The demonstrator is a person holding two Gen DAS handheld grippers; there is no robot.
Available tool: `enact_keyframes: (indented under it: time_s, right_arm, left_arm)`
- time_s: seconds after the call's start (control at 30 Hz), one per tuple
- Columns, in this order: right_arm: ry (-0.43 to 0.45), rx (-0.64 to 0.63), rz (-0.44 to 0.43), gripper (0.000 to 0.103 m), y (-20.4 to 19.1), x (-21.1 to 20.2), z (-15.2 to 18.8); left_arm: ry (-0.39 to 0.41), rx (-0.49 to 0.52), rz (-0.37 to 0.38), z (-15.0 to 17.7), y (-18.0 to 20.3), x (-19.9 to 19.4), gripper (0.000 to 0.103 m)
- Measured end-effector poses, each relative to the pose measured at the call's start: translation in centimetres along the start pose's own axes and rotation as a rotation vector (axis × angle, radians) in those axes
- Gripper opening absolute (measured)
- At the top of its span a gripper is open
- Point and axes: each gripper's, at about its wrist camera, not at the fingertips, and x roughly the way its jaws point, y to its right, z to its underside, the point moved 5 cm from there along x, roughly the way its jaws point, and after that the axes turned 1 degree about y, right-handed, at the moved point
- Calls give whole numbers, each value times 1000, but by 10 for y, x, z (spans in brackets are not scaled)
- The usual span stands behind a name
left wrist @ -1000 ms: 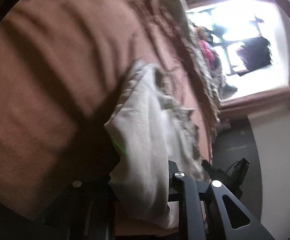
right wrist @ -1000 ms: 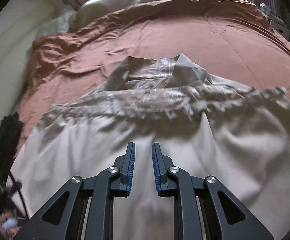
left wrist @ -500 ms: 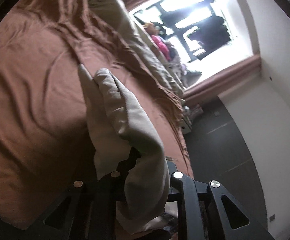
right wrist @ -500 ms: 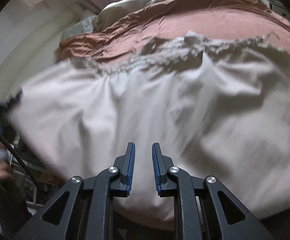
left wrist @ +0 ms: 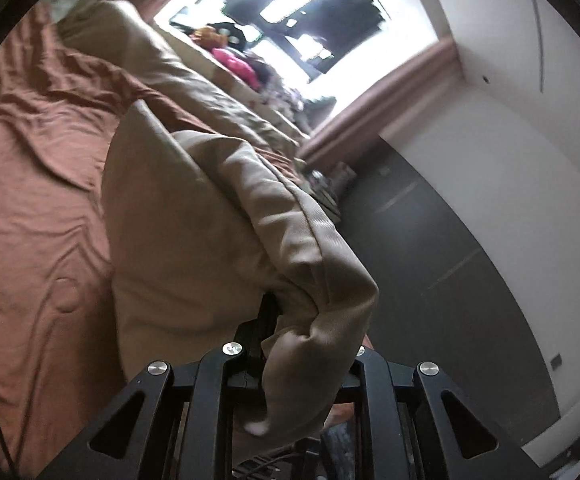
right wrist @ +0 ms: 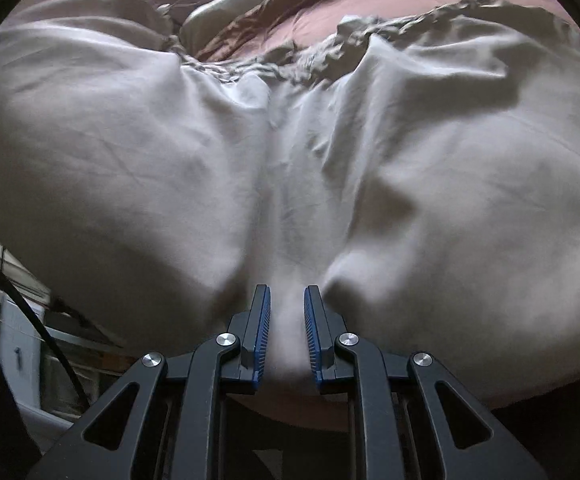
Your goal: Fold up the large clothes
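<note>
Bed: brown cover, rumpled, ahead of and below both grippers; bright window far ahead of the left one.

Garment: large, pale beige, spread ahead of the right gripper and filling most of its view; gathered band at the far edge, brown cover visible beyond it. In the left view, garment raised off the cover and rising as a tall draped sheet straight ahead of the left gripper.

Change noted: a second ago, cloth lying flatter and farther ahead, collar-like flap visible; now bunched close against the right gripper, near edge hanging past the bed edge. Left-held portion, then a small crumpled wad low over the cover, now lifted and drawn out long. Judged: cloth being raised and pulled taut for a fold, fold not yet laid.

Orientation: long axis across the right view, side to side; gathered band pointing away, near hem toward the gripper. Left-held edge running away and upward from that gripper.

Left gripper: clamped narrow on a thick roll of the garment, cloth draped over its fingers.

Right gripper: narrow, blue pads pinching a fold of the garment.
</note>
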Motion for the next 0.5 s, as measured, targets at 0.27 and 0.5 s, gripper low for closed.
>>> enact_keyframes:
  time_s: [0.27,0.5]
  right_arm:
    - [142,113,-14,15,61,-90,-11]
    - [281,214,20,15,122,-180,0]
  left_arm:
    - [-104,77,17,13,50,74,18]
    - [-263,98,-10,51,65,178,17]
